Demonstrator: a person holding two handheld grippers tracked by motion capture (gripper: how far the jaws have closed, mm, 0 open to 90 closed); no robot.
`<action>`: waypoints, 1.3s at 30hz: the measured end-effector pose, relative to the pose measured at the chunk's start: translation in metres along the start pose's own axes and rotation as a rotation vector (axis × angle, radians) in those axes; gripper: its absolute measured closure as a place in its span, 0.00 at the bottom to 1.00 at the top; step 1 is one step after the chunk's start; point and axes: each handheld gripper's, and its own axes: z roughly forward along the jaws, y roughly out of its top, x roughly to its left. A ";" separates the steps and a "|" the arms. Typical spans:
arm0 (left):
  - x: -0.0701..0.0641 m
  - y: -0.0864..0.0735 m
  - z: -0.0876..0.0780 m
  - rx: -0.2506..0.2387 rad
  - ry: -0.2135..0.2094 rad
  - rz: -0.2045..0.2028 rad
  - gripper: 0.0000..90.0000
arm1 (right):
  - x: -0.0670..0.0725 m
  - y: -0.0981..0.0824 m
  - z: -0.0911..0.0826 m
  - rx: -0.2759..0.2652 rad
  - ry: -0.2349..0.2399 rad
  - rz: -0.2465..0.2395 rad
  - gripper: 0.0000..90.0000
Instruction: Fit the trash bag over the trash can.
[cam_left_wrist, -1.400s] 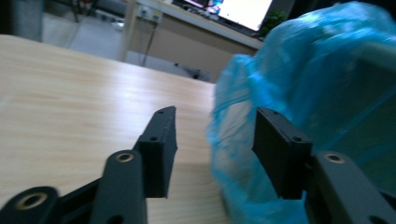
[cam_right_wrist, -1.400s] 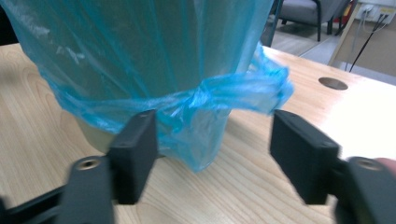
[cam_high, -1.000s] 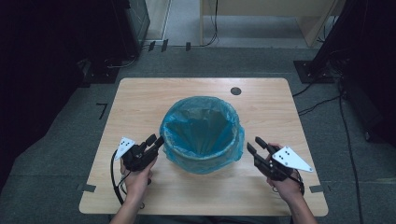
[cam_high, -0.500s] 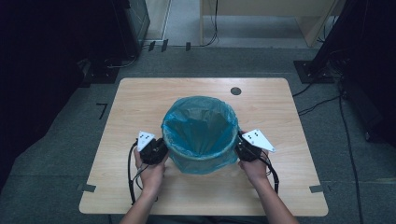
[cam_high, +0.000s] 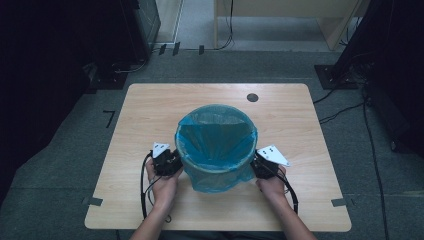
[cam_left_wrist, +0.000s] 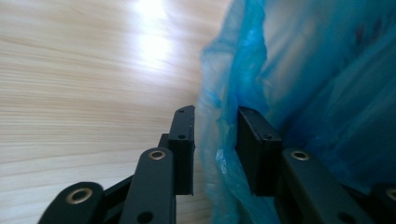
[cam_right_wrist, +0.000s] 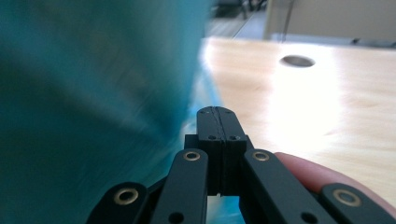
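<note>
wooden table (cam_high: 150, 107) with a round hole (cam_high: 252, 97); grey floor (cam_high: 60, 150), cables (cam_high: 345, 107) around.

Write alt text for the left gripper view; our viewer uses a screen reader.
The left gripper has its two black jaws parted around a hanging fold of the blue bin bag, the plastic between them but not clamped. Pale wooden table lies to the left, with glare near the top.

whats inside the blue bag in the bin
From the high view, the blue bag lines the bin and only its own crinkled plastic shows down inside, with no item visible. The very bottom is in shadow, so something small and flat there cannot be ruled out.
</note>
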 end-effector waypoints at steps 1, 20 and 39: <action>0.004 0.003 -0.005 -0.025 0.010 -0.008 0.73 | -0.004 0.004 -0.003 -0.011 -0.007 0.015 1.00; -0.036 0.009 -0.032 -0.241 -0.015 0.115 0.80 | 0.007 0.039 -0.014 -0.144 0.054 0.005 1.00; -0.009 0.019 -0.042 -0.271 -0.024 0.030 0.72 | 0.010 0.027 -0.024 -0.121 0.074 -0.070 1.00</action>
